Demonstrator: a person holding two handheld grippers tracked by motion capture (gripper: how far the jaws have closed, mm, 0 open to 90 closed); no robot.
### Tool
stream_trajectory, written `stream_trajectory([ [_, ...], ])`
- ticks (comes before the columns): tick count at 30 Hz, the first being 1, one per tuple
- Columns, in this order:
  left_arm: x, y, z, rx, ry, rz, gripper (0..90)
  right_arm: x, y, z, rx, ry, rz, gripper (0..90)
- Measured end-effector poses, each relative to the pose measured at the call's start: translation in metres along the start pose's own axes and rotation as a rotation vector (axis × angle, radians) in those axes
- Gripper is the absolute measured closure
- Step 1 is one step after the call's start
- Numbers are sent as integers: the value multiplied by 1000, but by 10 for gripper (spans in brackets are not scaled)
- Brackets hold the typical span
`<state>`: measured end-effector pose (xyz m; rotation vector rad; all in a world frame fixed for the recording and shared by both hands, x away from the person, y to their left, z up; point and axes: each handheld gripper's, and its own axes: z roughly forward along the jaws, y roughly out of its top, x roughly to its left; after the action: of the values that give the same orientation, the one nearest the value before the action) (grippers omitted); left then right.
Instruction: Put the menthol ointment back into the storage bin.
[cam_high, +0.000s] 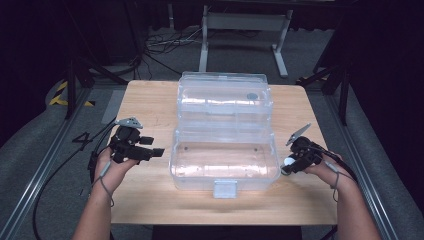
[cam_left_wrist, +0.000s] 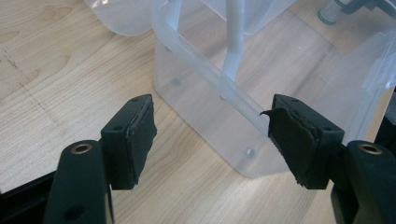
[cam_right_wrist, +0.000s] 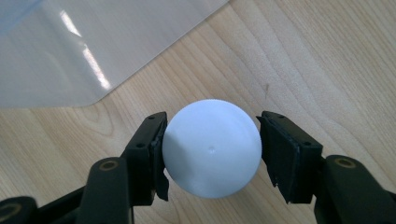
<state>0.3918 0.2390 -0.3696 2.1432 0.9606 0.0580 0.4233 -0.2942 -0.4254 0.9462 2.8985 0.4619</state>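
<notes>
Dark surroundings, cables and a metal stand on the grey floor behind a pale wooden table (cam_high: 150, 100); work done at its near half.

Right gripper (cam_right_wrist: 211, 149): jaws bracketed a white ball (cam_right_wrist: 212, 148); left pad touched the ball's side, right pad stood just beside it with a thin gap, so the squeeze looked not quite complete; whether the ball rested on the wood or hung off it could not be told. In the high view the right gripper (cam_high: 295, 162) sat just beside the right end of the box, ball (cam_high: 288, 162) at its tip, outside the wall.

Left gripper (cam_left_wrist: 212, 135): jaws wide apart, nothing between them, pointed at a near corner of the box; in the high view it (cam_high: 150, 150) hovered near the left end, apart from the plastic.

Clear plastic box (cam_high: 225, 165): lid (cam_high: 225, 97) thrown back flat on the table, base open; the base interior appeared bare; a small round grey part showed on the lid.

Judged progress: box open and ready; ball bracketed but not in the box; grip to finish, then lift over the right wall, release inside, presumably close the lid.
</notes>
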Motion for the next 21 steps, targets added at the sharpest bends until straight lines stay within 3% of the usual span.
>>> stream_trajectory([
  [4, 0, 0, 0, -1, 2, -3, 321, 1, 1, 1, 7, 12, -10, 497],
  [21, 0, -1, -3, -10, 3, 3, 317, 5, 7, -4, 2, -9, -29, 504],
])
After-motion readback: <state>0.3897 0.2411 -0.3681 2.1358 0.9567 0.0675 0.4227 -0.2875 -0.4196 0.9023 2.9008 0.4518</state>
